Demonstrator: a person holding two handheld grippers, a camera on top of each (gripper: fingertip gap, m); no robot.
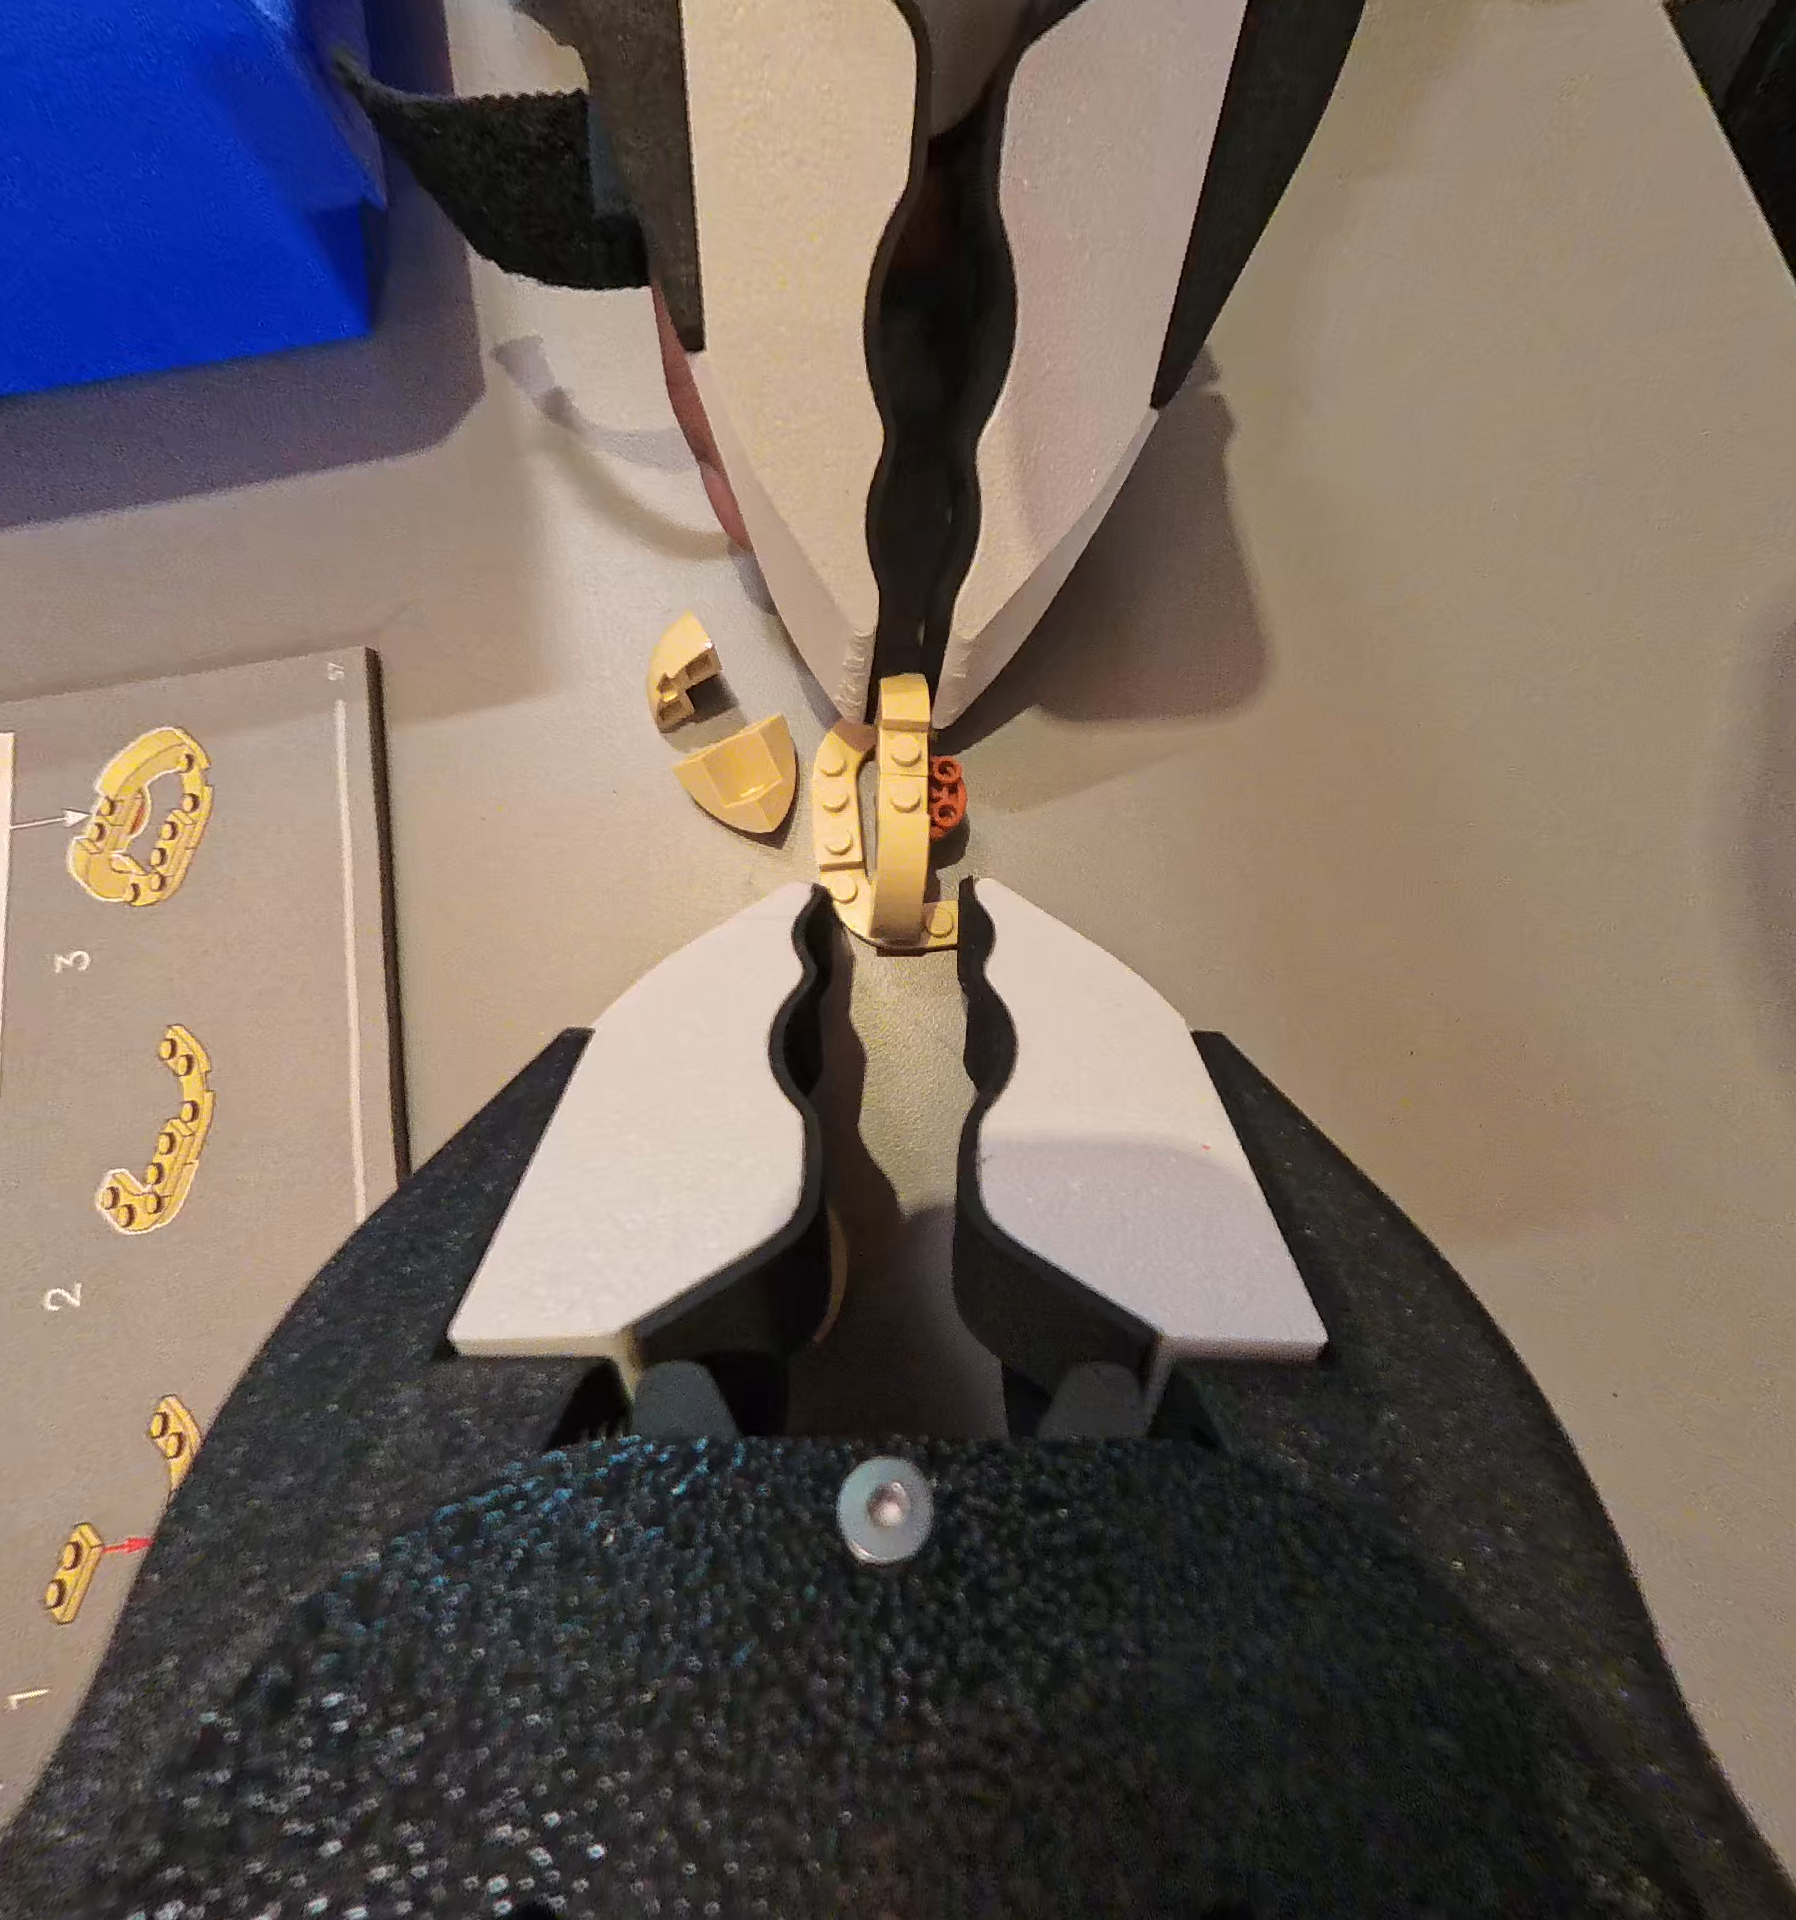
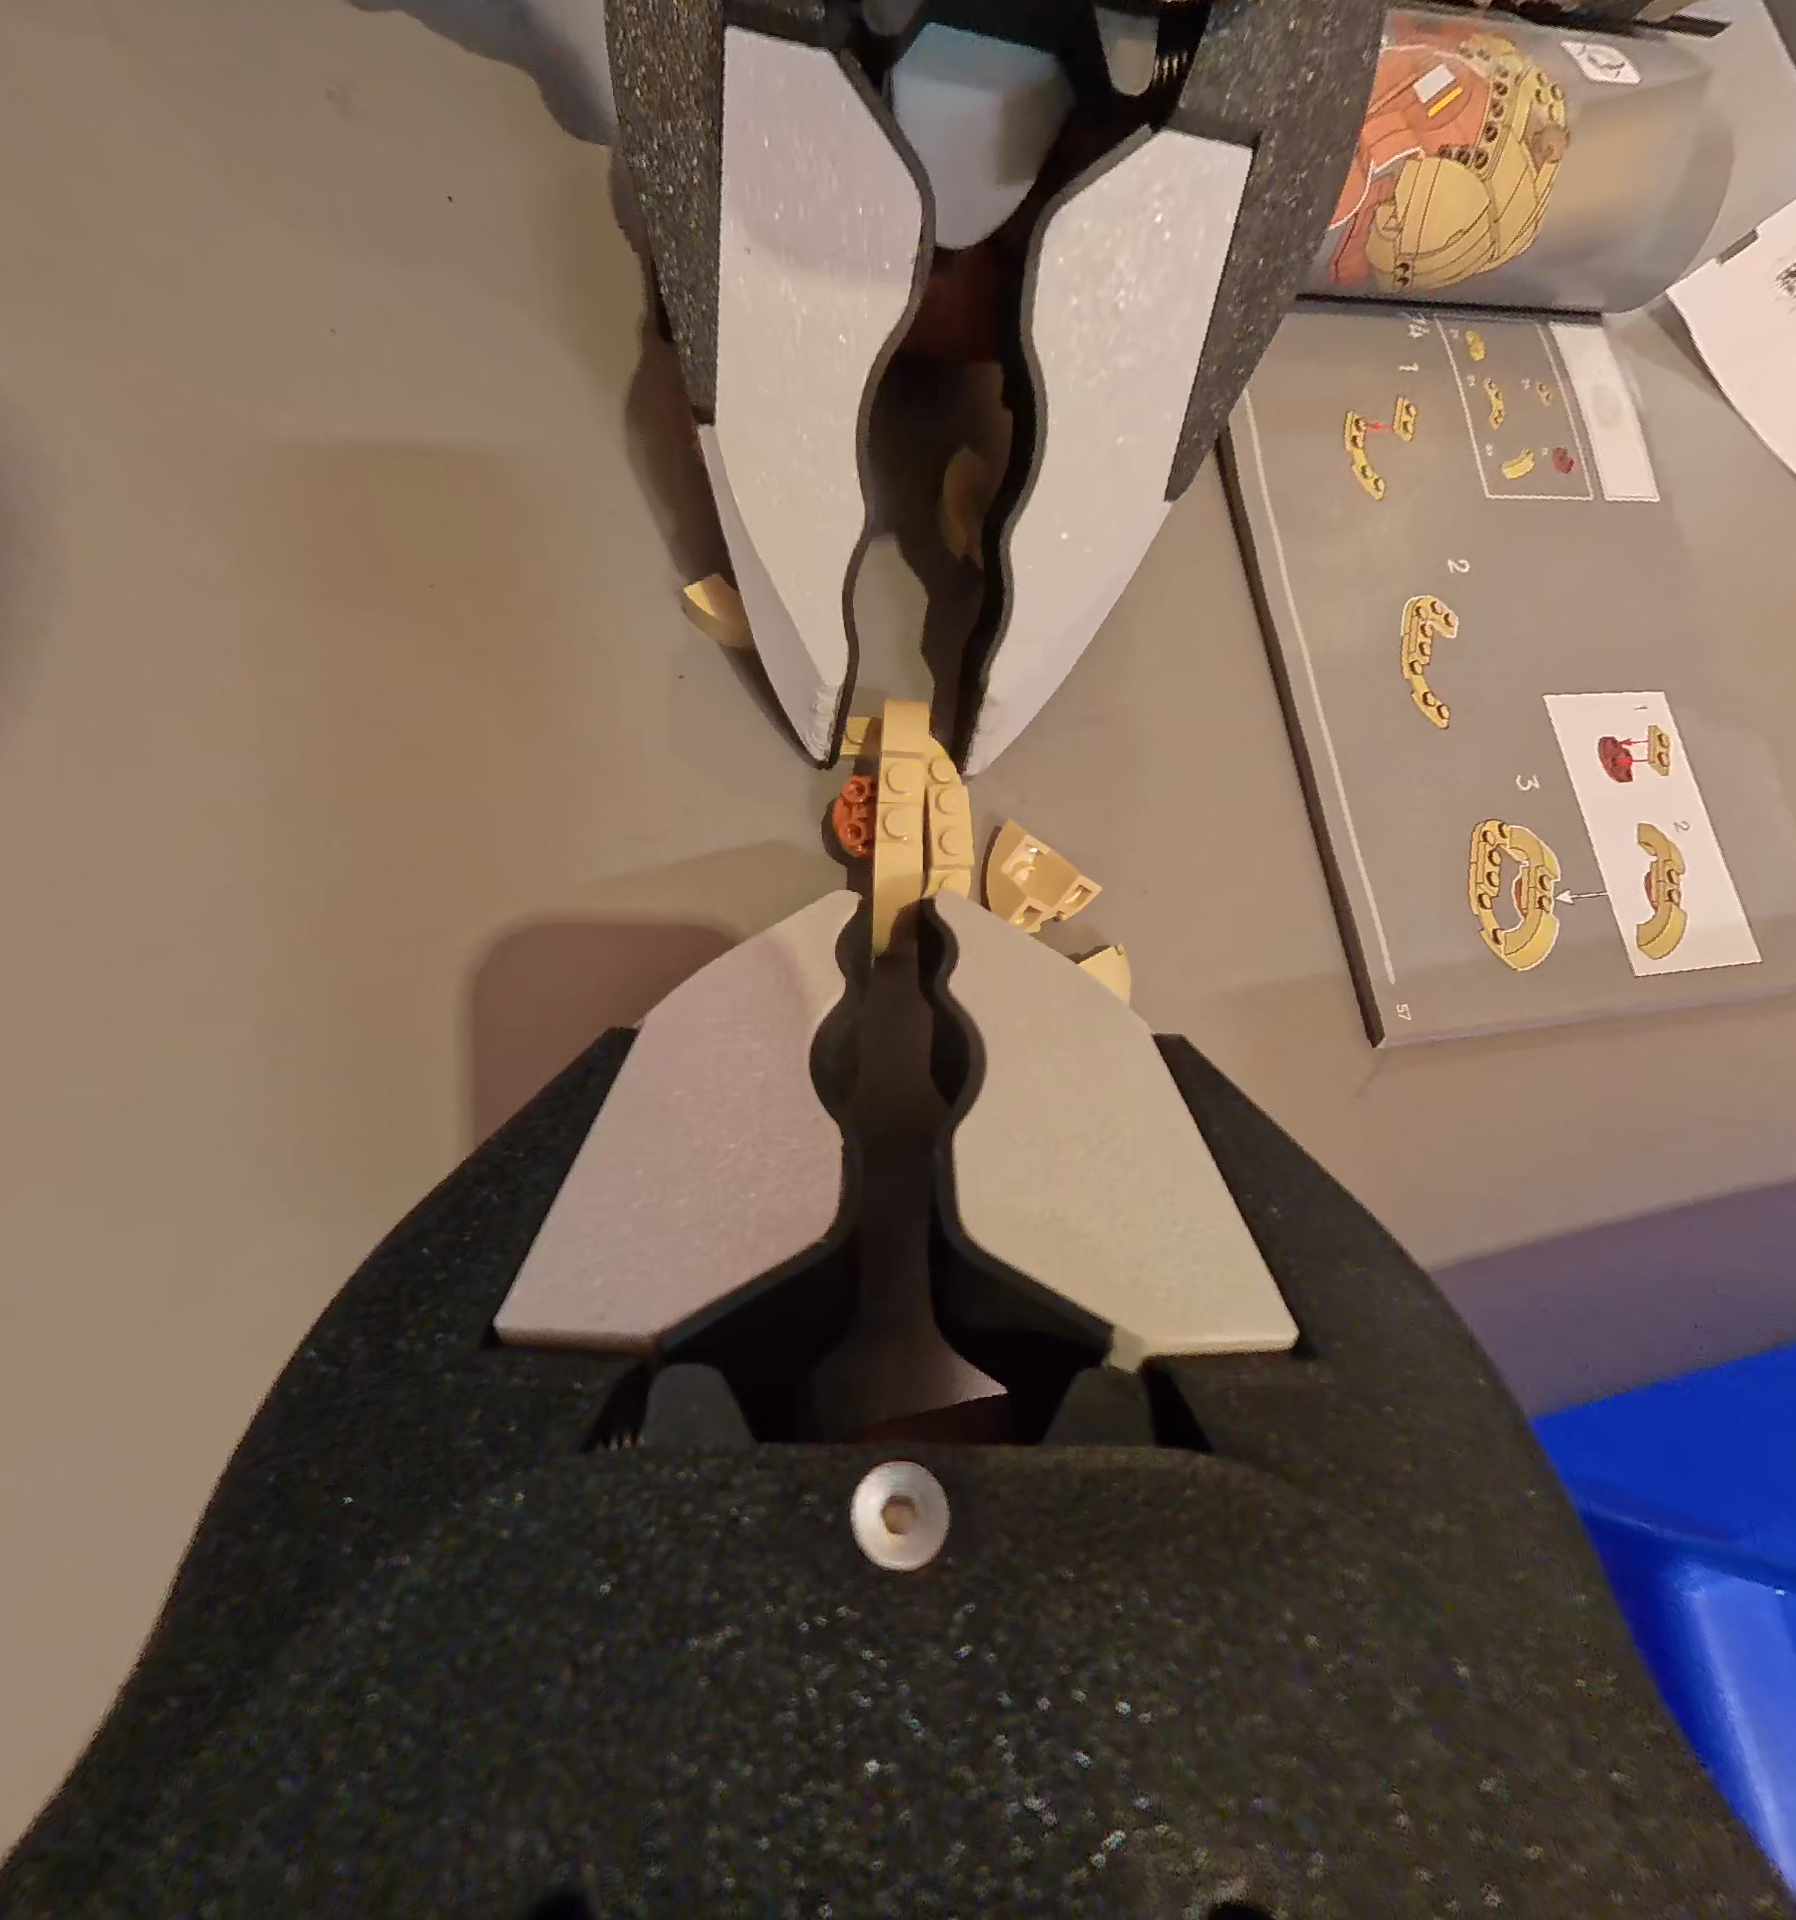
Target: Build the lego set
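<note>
Two hand-held grippers meeting end to end over a tan brick assembly point(image 1: 889, 831) on a grey bench point(image 1: 1393, 831).

The right gripper point(image 2: 899, 920) has its jaws closed on one end of the arched tan brick of the assembly, both pads pressing its sides. The left gripper point(image 1: 889, 909) has its jaws parted around the opposite end; in the left wrist view a gap shows between each pad and the studded plates. A small reddish-brown piece point(image 1: 944, 798) is joined to one side of the assembly. Two loose tan curved pieces point(image 1: 738, 779) lie just beside it. An open instruction booklet point(image 2: 1559, 665) lies nearby, and a blue bin point(image 1: 146, 187) stands farther off.
</note>
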